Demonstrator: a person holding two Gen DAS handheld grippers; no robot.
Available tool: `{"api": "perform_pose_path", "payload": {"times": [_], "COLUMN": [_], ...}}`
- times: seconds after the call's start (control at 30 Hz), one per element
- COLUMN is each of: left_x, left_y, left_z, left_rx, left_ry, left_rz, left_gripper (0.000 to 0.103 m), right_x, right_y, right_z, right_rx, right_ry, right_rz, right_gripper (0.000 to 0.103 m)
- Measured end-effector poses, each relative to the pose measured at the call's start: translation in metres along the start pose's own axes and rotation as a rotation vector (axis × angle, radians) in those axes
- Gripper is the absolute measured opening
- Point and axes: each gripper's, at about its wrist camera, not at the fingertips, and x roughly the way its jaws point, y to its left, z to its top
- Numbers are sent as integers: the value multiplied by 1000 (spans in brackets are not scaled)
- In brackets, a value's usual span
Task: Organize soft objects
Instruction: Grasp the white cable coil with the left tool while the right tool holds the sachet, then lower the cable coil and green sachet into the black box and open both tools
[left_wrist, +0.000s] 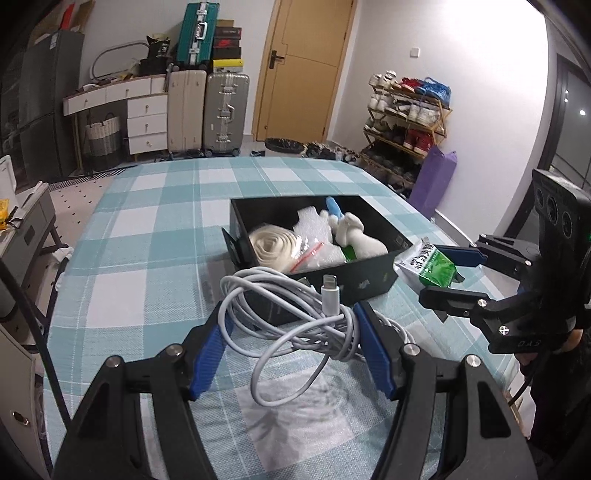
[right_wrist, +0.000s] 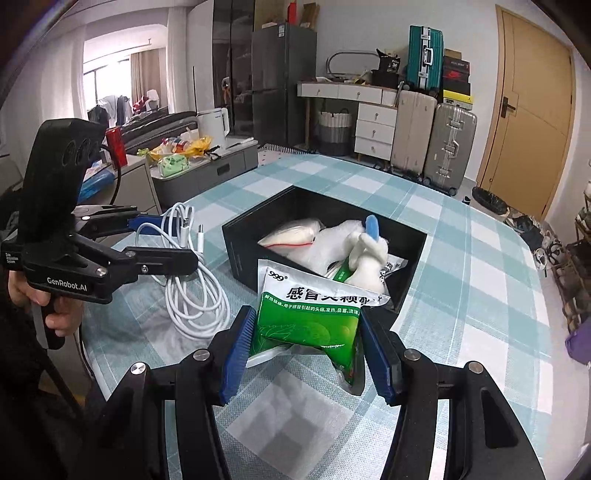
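My left gripper (left_wrist: 291, 314) is shut on a coiled white charging cable (left_wrist: 295, 325), whose loops hang between the blue pads above the checked cloth. The right wrist view shows the same cable (right_wrist: 192, 295) dangling from the left gripper (right_wrist: 177, 240) beside the box. My right gripper (right_wrist: 306, 321) is shut on a green and silver medicine sachet (right_wrist: 310, 317), held near the box's front corner. From the left wrist view, that sachet (left_wrist: 428, 266) and the right gripper (left_wrist: 434, 273) sit at the right. The open black box (left_wrist: 369, 284) (right_wrist: 243, 240) holds a white plush toy (left_wrist: 360, 240) (right_wrist: 365, 254), a fabric roll (left_wrist: 269, 247) and bubble wrap.
A teal and white checked cloth (left_wrist: 147, 229) covers the table. A person's hand (right_wrist: 55, 314) grips the left gripper's handle. Beyond the table stand suitcases (left_wrist: 225, 110), a drawer unit (left_wrist: 146, 125), a wooden door (left_wrist: 306, 66), a shoe rack (left_wrist: 406, 118) and a low grey cabinet (right_wrist: 207, 170).
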Motion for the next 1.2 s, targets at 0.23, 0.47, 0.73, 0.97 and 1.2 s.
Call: {"api": "perform_pose_path", "payload": {"times": [0.23,0.47,0.73,0.97,1.2], "left_x": [-6,-8,0,22,48], "left_y": [0,2,2,-1,-3], "left_z": [7,20,41,53,58], "left_rx": [-6,-28,-32,-35,-36], "left_ry": [-46,-75,-94,-86,-63], "left_rz": [35,59,78,95,99], "left_gripper": [66,66,67,67,67], "right_x": [-9,-15,-12,-3,10], "right_y": [-6,-15,-23,-34,-41], "right_z": [3,8,17,26,35], "right_rx": [26,61,103,150,167], "right_ry": [-41,-73,-98,-128,-129], "right_rz": [-18,-40,-57,-69,-61], "right_gripper": [57,57,57,57,57]}}
